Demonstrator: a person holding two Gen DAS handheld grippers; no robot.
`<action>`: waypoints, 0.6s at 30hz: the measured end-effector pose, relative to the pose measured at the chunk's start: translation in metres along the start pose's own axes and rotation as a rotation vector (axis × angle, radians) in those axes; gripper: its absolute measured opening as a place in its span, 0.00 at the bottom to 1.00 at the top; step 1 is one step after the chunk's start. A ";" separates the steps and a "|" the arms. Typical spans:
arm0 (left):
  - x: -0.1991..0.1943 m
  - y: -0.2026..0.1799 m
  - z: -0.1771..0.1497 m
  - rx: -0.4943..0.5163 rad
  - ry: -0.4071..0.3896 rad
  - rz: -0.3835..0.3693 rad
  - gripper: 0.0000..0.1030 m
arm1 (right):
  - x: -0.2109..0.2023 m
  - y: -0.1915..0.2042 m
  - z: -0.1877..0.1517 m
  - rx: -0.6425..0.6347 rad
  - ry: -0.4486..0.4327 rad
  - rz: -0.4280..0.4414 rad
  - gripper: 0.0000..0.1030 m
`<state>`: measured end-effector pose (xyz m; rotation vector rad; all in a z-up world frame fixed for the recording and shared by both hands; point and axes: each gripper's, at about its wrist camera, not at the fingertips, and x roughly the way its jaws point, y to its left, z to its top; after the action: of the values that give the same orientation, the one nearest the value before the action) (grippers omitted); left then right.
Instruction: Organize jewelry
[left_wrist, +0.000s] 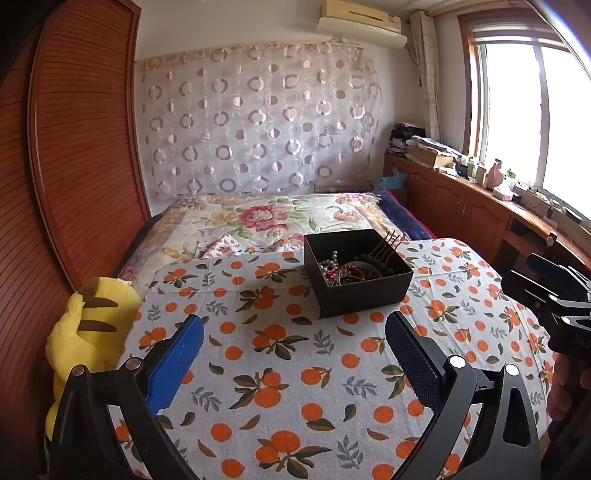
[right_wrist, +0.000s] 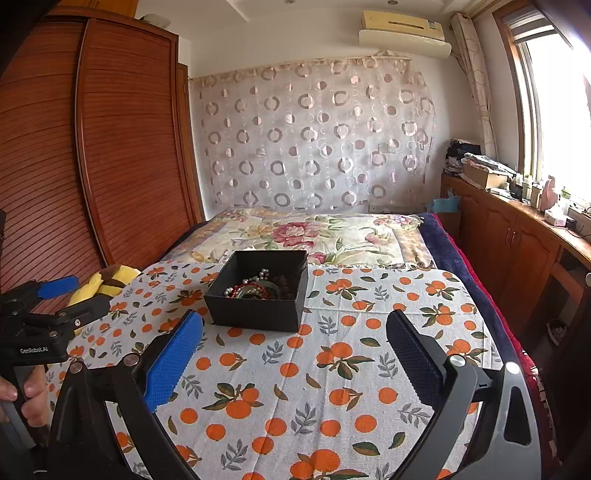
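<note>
A black open box (left_wrist: 364, 291) sits on the orange-print cloth (left_wrist: 280, 369) and holds bead bracelets, a red bracelet, a pearl strand and a dark hair comb (left_wrist: 388, 245) leaning on its far right corner. The box also shows in the right wrist view (right_wrist: 255, 308) with the jewelry (right_wrist: 255, 288) inside. My left gripper (left_wrist: 295, 332) is open and empty, in front of the box. My right gripper (right_wrist: 295, 332) is open and empty, in front of and to the right of the box. Each gripper shows at the other view's edge.
A yellow plush toy (left_wrist: 88, 332) lies at the cloth's left edge. A floral bedspread (left_wrist: 266, 218) lies behind. A wooden wardrobe (left_wrist: 74, 147) stands on the left, a cluttered wooden cabinet (left_wrist: 469, 206) under the window on the right.
</note>
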<state>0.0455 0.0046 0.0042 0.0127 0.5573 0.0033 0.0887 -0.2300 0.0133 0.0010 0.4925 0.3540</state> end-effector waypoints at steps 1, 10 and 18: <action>-0.001 0.000 0.000 -0.002 -0.001 0.000 0.92 | 0.000 0.000 0.000 0.001 0.000 -0.001 0.97; -0.002 0.001 0.001 -0.002 -0.003 0.004 0.92 | 0.000 0.000 0.000 0.001 -0.001 -0.002 0.97; -0.003 0.000 0.001 0.003 -0.008 0.003 0.92 | 0.000 -0.001 0.000 0.005 -0.001 -0.005 0.97</action>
<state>0.0434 0.0049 0.0067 0.0166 0.5490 0.0057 0.0893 -0.2310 0.0128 0.0042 0.4927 0.3475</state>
